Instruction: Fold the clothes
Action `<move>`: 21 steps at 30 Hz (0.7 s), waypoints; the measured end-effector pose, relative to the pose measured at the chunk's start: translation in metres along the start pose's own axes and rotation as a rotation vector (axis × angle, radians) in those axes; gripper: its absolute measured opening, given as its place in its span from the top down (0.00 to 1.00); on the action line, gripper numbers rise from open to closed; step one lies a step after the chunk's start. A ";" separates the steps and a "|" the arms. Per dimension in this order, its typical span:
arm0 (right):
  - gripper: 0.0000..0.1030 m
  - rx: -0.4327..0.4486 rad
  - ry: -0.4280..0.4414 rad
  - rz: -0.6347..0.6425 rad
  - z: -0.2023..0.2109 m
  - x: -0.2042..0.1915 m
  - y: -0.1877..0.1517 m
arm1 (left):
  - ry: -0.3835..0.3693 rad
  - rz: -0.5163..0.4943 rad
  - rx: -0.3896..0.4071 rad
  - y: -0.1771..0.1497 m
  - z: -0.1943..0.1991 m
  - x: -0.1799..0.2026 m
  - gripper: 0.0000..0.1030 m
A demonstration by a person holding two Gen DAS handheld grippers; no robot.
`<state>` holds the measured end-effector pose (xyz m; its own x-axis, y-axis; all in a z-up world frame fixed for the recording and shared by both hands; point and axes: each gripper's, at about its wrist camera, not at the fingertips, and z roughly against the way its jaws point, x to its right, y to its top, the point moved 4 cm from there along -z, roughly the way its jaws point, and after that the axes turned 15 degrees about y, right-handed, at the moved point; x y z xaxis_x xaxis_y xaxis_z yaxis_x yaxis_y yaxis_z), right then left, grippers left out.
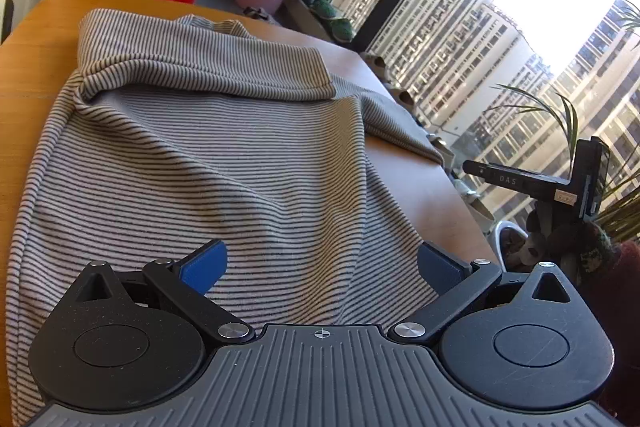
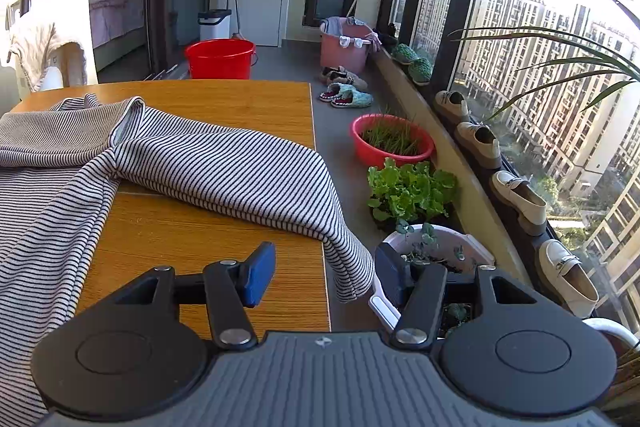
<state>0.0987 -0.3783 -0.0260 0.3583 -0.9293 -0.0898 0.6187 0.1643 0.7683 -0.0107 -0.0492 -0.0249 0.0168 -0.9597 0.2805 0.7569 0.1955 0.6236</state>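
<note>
A striped long-sleeve shirt [image 1: 208, 147] lies spread on the wooden table [image 1: 32, 67], with one sleeve folded across its upper part. My left gripper [image 1: 320, 267] is open just above the shirt's near body, holding nothing. In the right wrist view the shirt's other sleeve [image 2: 248, 179] stretches across the table [image 2: 200, 239], and its cuff hangs over the right edge. My right gripper [image 2: 326, 271] is open, its jaws either side of the hanging cuff, which is not pinched. The other gripper [image 1: 576, 179] shows at the right of the left wrist view.
The table's right edge drops to a balcony floor with a red bucket [image 2: 220, 58], a pink basket [image 2: 347, 45], slippers [image 2: 347, 98], a red basin of grass [image 2: 392, 143], lettuce [image 2: 408, 193], a white planter [image 2: 476, 251] and shoes [image 2: 520, 199] along the sill.
</note>
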 end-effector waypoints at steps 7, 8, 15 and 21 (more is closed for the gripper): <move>0.46 0.092 0.198 -0.115 -0.045 -0.029 0.025 | 0.112 0.024 -0.005 0.005 -0.022 -0.015 0.00; 0.46 0.093 0.230 -0.135 -0.054 -0.034 0.031 | 0.106 0.029 -0.003 0.006 -0.022 -0.018 0.00; 0.45 0.054 0.410 -0.215 -0.101 -0.094 0.045 | 0.029 0.107 0.011 0.004 -0.010 -0.057 0.00; 0.45 0.013 0.534 -0.125 -0.100 -0.163 0.037 | 0.194 0.069 0.063 -0.010 0.017 -0.092 0.00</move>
<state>0.1330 -0.1880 -0.0467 0.5897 -0.6436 -0.4878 0.6721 0.0562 0.7383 -0.0311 0.0411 -0.0442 0.1971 -0.9633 0.1822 0.7073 0.2684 0.6539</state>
